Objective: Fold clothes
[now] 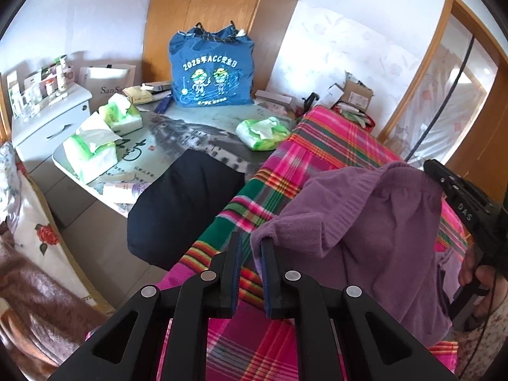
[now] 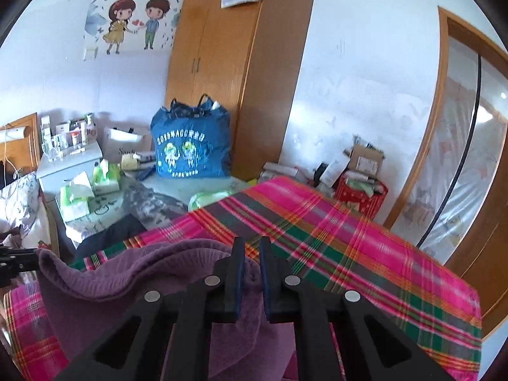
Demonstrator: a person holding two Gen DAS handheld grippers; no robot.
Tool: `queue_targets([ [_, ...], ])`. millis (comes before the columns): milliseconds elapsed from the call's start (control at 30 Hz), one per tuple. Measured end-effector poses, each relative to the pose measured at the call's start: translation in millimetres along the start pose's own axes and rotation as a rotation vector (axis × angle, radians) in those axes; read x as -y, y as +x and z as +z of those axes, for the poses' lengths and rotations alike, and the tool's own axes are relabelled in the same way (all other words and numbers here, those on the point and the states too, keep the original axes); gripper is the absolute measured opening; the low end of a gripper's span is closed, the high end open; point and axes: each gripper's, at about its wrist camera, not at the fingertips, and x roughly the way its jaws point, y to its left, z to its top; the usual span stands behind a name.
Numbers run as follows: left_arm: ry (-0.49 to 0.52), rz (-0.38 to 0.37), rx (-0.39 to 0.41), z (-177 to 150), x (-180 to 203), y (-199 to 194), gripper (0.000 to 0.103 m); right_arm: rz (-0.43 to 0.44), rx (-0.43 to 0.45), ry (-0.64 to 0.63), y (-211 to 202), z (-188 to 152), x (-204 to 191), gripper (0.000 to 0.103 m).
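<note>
A: Right, sweeping from the left — nightstand (image 1: 47, 120) loaded with bottles, then tissue packs (image 1: 95, 149) on the grey table (image 1: 177, 133), one more pack (image 1: 263, 133) further over.

B: And the blue bag (image 1: 211, 70) standing at the back of that table, against the wardrobe (image 1: 203, 16).

A: Yes. Nearer in, a black garment (image 1: 181, 209) lies folded, half on the table edge, half on the plaid cloth (image 1: 285, 171).

B: Now the left gripper (image 1: 253, 247). What's it doing?

A: Fingers narrowly apart, and a corner of the purple garment (image 1: 358, 222) droops over the right fingertip (image 1: 266, 247). Whether it truly pinches the fabric, I cannot tell.

B: So where does the purple piece sit overall?

A: Lifted off the plaid cloth, strung between the two tools, sagging in the middle. In the left view its far corner runs up to the other tool at the right edge, with the hand (image 1: 482, 282) on its handle.

B: Switch to the right wrist view.

A: Same garment (image 2: 133, 279), bunched at lower left, spreading toward the right gripper (image 2: 252, 244). Fabric is caught between its fingers low down; the tips show a slim gap above it. Pinching the purple garment, clearly.

B: And beyond it?

A: Plaid cloth (image 2: 365, 247) stretching right, boxes (image 2: 358, 162) against the wall, then the wooden door frame (image 2: 444, 127).
</note>
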Motion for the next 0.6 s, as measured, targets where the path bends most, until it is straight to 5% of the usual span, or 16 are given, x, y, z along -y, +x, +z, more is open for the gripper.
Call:
queue_targets([
  [367,0.003,0.026,-0.049,-8.8,-4.0,2.4,0.016,0.172,-0.125,0.185,19.7,-21.9,28.0,0.012],
  [600,0.048,0.016,-0.051,-15.7,5.7,-10.6,0.027,0.144,-0.132,0.3,-21.4,-51.8,72.3,0.024],
])
